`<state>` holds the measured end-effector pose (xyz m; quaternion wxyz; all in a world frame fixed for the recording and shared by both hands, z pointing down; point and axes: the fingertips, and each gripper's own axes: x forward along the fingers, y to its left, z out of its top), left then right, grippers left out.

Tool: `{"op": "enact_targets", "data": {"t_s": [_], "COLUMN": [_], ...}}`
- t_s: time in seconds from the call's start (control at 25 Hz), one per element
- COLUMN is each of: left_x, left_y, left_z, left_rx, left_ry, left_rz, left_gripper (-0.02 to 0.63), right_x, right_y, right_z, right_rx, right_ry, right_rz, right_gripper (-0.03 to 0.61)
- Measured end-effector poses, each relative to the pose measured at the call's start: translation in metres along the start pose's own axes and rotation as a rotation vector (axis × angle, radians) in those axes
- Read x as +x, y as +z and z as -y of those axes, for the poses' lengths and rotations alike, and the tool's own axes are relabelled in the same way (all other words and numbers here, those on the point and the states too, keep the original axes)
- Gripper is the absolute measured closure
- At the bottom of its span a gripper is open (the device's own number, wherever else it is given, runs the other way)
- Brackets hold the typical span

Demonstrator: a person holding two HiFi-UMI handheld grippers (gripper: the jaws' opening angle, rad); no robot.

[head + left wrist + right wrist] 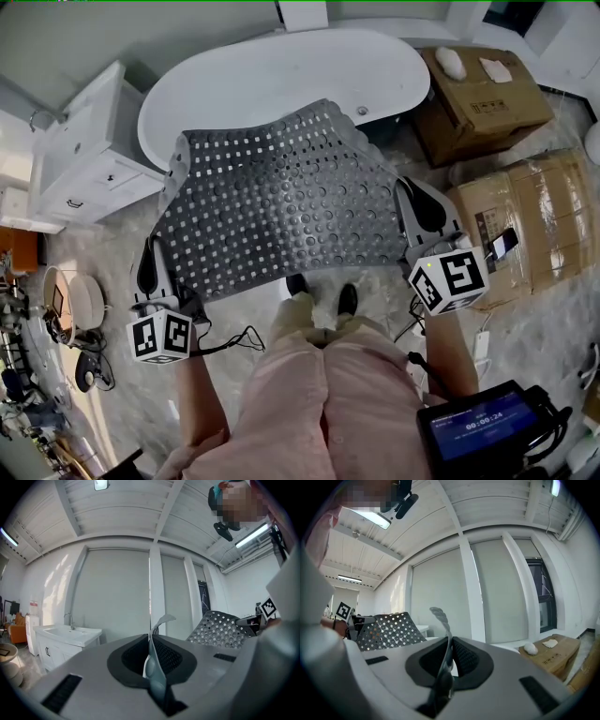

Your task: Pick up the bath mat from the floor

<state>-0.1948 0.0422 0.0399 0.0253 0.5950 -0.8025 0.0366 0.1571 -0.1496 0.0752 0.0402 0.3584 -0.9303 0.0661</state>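
A dark grey perforated bath mat point(281, 202) hangs spread out above the floor, stretched between my two grippers in front of the bathtub. My left gripper point(161, 246) is shut on the mat's left edge, and my right gripper point(405, 192) is shut on its right edge. In the left gripper view a thin strip of the mat point(154, 634) stands pinched in the left gripper point(152, 641), with the rest of the sheet to the right. The right gripper view shows the mat's edge point(439, 618) clamped in the right gripper point(449, 651), the sheet off to the left.
A white bathtub point(281, 75) lies beyond the mat and a white vanity point(84, 159) stands at the left. Cardboard boxes point(478, 103) point(534, 216) sit at the right. The person's legs point(319, 394) are below the mat, and a screen device point(483, 427) is at the bottom right.
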Motion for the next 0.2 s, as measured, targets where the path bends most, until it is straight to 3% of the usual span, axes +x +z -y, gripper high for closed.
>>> {"op": "enact_targets", "data": {"t_s": [0.2], "left_x": [0.0008], "left_y": [-0.0004], "left_z": [-0.0001], "left_rx": [0.004], "left_ry": [-0.006], "left_rz": [-0.003], "left_gripper": [0.574], "right_x": [0.0025], "right_y": [0.0003], "right_z": [-0.0025], "right_rx": [-0.004], "right_ry": [0.005], "right_rz": [-0.001], "right_gripper": [0.549]}}
